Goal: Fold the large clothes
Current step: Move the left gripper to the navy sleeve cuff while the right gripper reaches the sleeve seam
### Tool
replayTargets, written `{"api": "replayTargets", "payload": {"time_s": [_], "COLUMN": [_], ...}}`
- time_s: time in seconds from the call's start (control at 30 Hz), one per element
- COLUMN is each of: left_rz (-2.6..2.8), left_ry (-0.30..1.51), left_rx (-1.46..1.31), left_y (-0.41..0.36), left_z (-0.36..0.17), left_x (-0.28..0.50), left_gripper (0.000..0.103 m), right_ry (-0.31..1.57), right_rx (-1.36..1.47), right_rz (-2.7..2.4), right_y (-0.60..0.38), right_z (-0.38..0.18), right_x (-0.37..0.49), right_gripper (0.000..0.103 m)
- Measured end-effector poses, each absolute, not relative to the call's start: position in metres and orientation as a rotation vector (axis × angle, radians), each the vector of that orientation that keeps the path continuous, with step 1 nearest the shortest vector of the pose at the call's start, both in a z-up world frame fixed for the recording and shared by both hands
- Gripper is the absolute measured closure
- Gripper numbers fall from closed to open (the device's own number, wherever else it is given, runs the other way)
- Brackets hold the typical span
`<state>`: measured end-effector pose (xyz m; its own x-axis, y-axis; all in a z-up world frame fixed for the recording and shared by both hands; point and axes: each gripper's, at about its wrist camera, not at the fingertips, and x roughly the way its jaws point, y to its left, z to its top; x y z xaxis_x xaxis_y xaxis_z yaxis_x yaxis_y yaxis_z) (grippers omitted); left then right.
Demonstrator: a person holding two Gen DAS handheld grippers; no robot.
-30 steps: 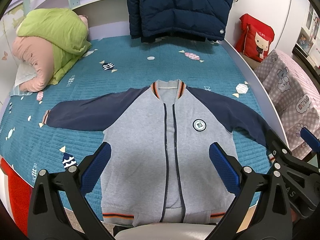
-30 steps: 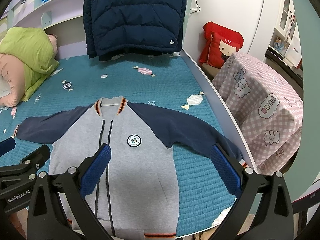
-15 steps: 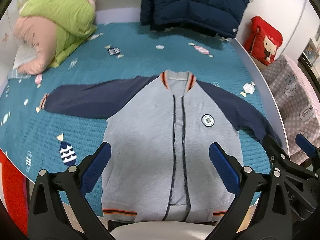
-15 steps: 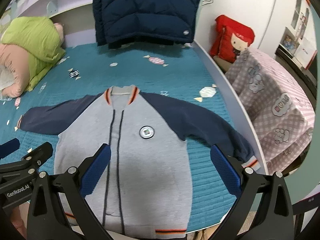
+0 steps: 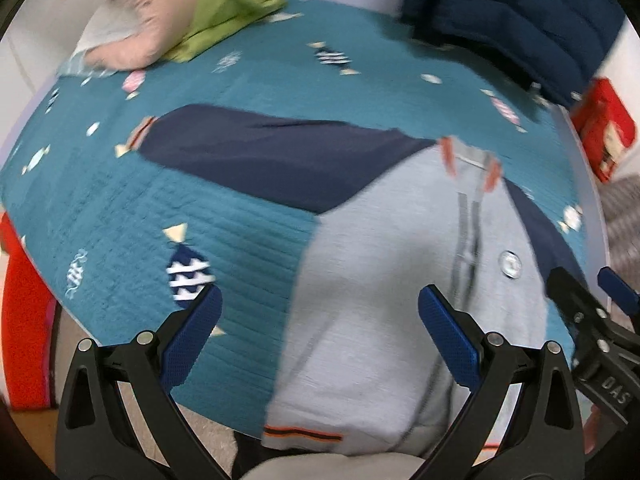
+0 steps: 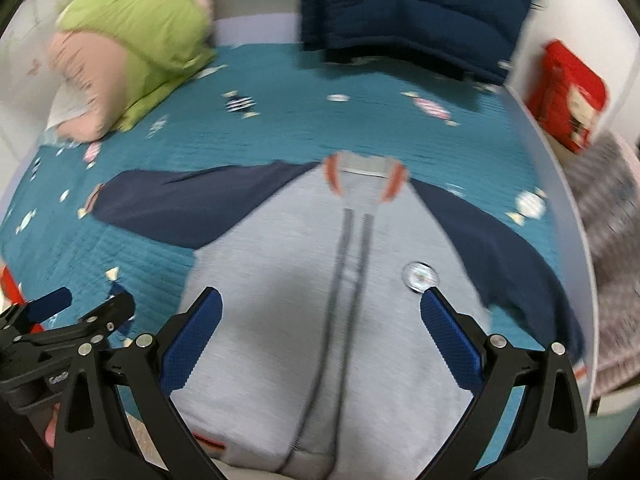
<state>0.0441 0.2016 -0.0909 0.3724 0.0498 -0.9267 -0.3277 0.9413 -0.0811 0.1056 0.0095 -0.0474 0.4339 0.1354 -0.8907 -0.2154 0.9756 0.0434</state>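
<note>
Both spread wide, holding nothing: left gripper (image 5: 320,312) above grey jacket (image 5: 380,300) hem edge; right gripper (image 6: 320,316) over its zipper (image 6: 340,280), flat on teal bedspread (image 5: 120,200)

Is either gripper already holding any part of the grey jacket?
No: the left gripper and right gripper both hover open above the jacket, which lies flat on the bed.

I hold my left gripper (image 5: 320,320) and right gripper (image 6: 320,320) side by side, low and near, both with jaws spread wide and gripping nothing.
</note>
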Motion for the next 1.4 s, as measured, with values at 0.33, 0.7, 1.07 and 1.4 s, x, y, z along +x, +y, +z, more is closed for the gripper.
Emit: {"api": "replayTargets", "payload": {"time_s": [0.33,0.7,1.07,1.4], "left_rz": [0.409,0.521,0.584,0.638], "left_ry": [1.224,1.285,1.333,1.338], "left_rx": [-0.366,-0.484,-0.599,-0.706], "left_y": [0.298,0.384,0.447,0.489], "left_z": [-0.126,-0.174,-0.216,-0.236], "left_x": [0.080,0.114,0.132,0.136], "left_gripper": [0.005,0.005,0.005,0.005], "right_ry": [1.253,1.474,1.561,1.530], "right_rx": [-0.064,0.067,0.169,0.005], "right_rz": [0.335,0.385,0.412,0.345], "right_y": [0.086,0.111,0.125,0.130], "right_z": [-0.124,-0.196,-0.226,-0.226], "right_x": [0.199,0.276,0.303,0.297], "right_gripper": [0.030,0.087,0.093,0.094]}}
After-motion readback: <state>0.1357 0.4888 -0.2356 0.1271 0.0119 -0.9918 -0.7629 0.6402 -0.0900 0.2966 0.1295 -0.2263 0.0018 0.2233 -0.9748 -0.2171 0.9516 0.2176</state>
